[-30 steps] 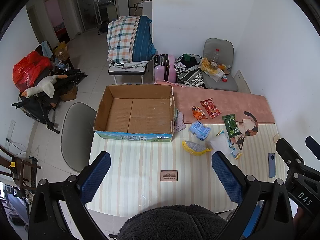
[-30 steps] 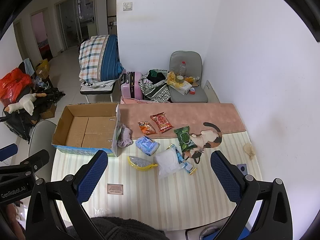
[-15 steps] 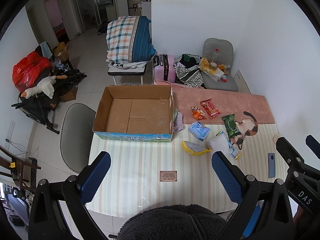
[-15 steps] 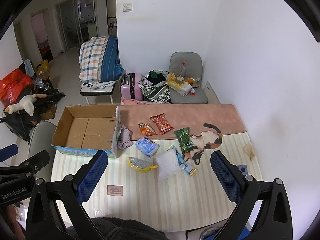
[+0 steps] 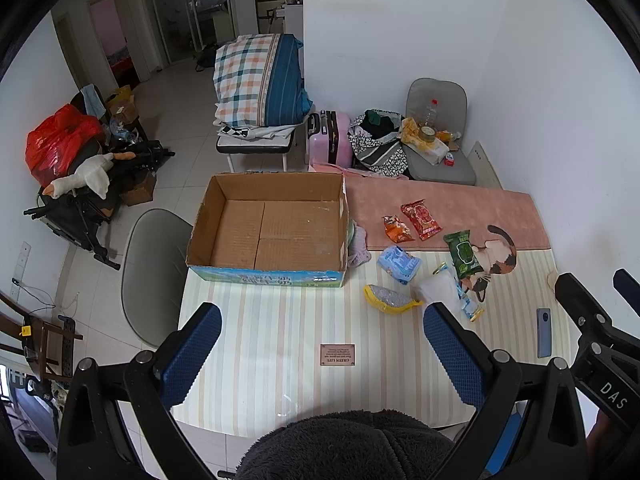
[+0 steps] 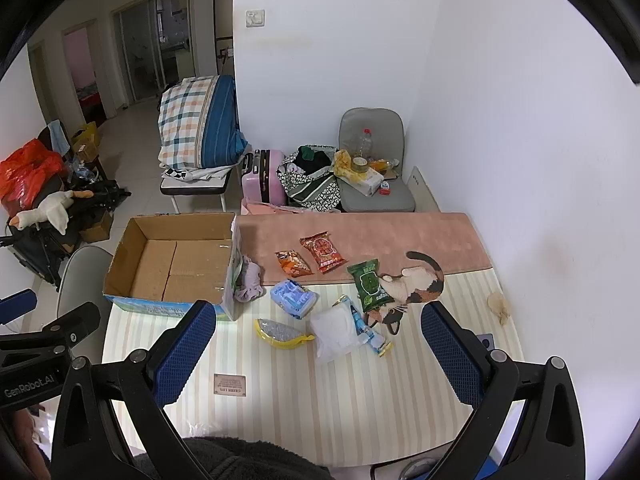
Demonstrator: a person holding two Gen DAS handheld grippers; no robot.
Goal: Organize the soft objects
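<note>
Soft objects, mostly small pouches and packets, lie loose on the striped table [image 6: 320,400] to the right of an open cardboard box [image 5: 276,232], which looks like the place meant to receive them, since its floor is bare and its flaps are out of the way. Nearest, the left gripper [image 5: 320,344] and the right gripper [image 6: 318,344] are both held high above the near edge with fingers spread wide and nothing between them, a stance that suits surveying the spread before choosing a first piece. Just beyond the right gripper lie a yellow-rimmed pouch [image 6: 282,334] and a white packet [image 6: 334,334], the closest candidates, with a thin blue-and-yellow sachet [image 6: 372,334] touching the white one. Farther on sit a blue tissue pack [image 6: 294,298] and a green wipes pack [image 6: 368,284] resting partly on the cat-patterned mat [image 6: 420,280]. A crumpled lilac cloth [image 6: 248,282] is pressed against the box's right wall, probably easiest for the left gripper to lift in. Farthest, an orange snack bag [image 6: 293,263] and a red snack bag [image 6: 323,251] lie side by side on the pink runner [image 6: 400,236]. A phone [image 5: 544,332] at the right edge is rigid and likely stays.
</note>
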